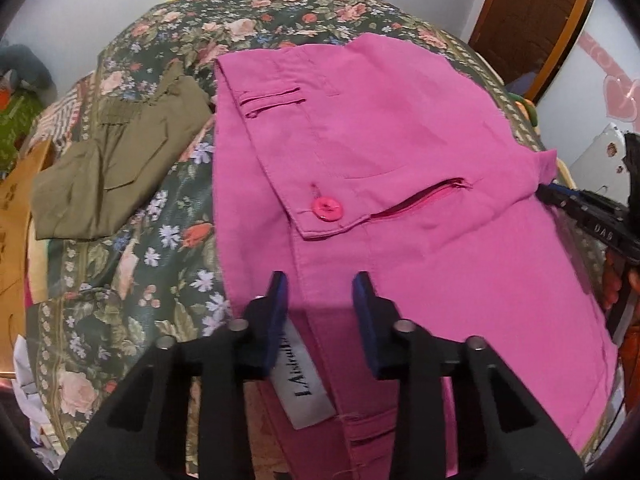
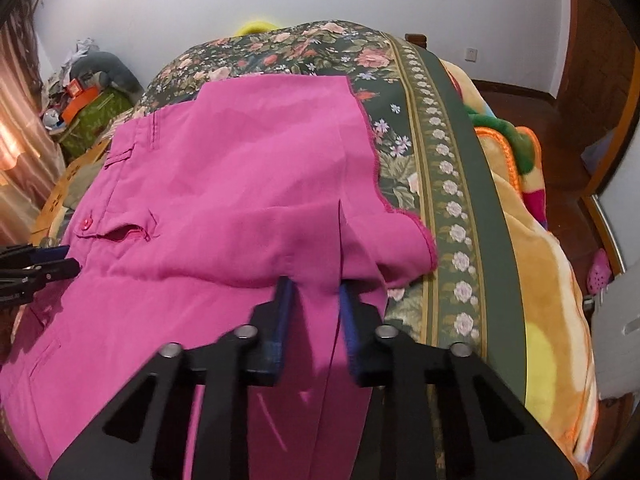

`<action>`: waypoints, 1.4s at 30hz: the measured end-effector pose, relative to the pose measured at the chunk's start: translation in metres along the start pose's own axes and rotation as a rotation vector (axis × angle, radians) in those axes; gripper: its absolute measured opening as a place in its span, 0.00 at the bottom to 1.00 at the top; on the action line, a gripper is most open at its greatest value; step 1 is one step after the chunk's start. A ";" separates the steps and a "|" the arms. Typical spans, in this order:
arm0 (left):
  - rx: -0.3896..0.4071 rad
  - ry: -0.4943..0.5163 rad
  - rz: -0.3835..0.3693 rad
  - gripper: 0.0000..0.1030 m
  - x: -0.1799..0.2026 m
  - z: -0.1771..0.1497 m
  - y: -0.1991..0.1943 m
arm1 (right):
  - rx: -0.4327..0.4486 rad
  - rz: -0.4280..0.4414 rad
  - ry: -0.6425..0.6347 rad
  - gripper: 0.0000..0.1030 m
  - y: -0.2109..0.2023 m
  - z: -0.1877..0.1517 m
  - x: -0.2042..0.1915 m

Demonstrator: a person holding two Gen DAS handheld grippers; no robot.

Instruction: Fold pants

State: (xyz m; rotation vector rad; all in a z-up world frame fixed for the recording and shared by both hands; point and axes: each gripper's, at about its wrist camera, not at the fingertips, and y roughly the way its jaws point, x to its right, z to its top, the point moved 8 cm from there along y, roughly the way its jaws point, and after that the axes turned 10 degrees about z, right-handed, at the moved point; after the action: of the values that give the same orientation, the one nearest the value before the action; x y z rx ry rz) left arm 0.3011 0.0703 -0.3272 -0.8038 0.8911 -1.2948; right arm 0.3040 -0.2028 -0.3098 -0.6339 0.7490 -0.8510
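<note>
Pink pants [image 1: 400,152] lie on a floral bedspread [image 1: 120,264], folded over, with a pink button [image 1: 327,208], a pocket slit and a white label [image 1: 304,388] showing. My left gripper [image 1: 320,284] is at the near waistband edge, jaws apart, with pink cloth between the blue pads [image 1: 278,300]. In the right wrist view the pants [image 2: 224,184] spread across the bed. My right gripper [image 2: 314,288] holds a raised fold of pink cloth between its pads [image 2: 285,308]. The left gripper shows in the right wrist view at the left edge [image 2: 40,268].
Folded olive-green pants [image 1: 116,168] lie left of the pink ones. The bedspread's green border [image 2: 480,216] and an orange blanket [image 2: 536,280] run along the right. Clutter sits by the wall at left [image 2: 88,88]. A wooden door [image 1: 532,20] stands at the back right.
</note>
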 end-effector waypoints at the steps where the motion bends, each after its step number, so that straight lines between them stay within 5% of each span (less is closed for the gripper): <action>1: 0.004 0.006 0.021 0.28 -0.002 0.000 0.001 | 0.000 -0.018 -0.007 0.06 0.000 -0.001 0.001; 6: 0.009 0.021 0.046 0.28 -0.004 0.000 0.001 | -0.014 -0.024 -0.007 0.06 -0.003 -0.001 0.005; 12: 0.000 -0.066 -0.071 0.28 -0.017 0.011 -0.016 | 0.010 -0.007 0.028 0.07 -0.036 0.006 0.012; 15: 0.036 -0.080 -0.073 0.28 -0.023 0.029 -0.027 | 0.046 -0.027 0.043 0.19 -0.052 0.016 0.021; 17: 0.049 -0.072 -0.054 0.30 -0.023 0.040 -0.026 | 0.068 -0.039 0.059 0.37 -0.057 0.024 0.028; 25: -0.073 -0.098 -0.100 0.34 -0.016 0.045 0.025 | 0.010 -0.026 0.142 0.37 -0.015 0.030 0.054; 27: -0.052 -0.121 -0.095 0.28 -0.018 0.046 0.026 | -0.039 0.017 0.151 0.26 0.001 0.024 0.052; 28: -0.050 -0.125 -0.081 0.19 -0.020 0.046 0.026 | -0.068 0.028 0.151 0.08 0.012 0.018 0.052; 34: 0.006 -0.053 -0.003 0.17 -0.023 0.043 0.030 | -0.054 -0.076 0.012 0.03 0.016 0.013 0.040; 42: 0.034 0.044 0.113 0.23 -0.021 0.046 0.029 | -0.091 -0.114 0.020 0.01 0.001 0.007 0.064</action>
State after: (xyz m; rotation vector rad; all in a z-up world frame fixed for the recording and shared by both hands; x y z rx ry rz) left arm 0.3544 0.0947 -0.3301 -0.6908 0.9336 -1.2293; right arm 0.3382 -0.2544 -0.3276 -0.7555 0.7786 -0.9332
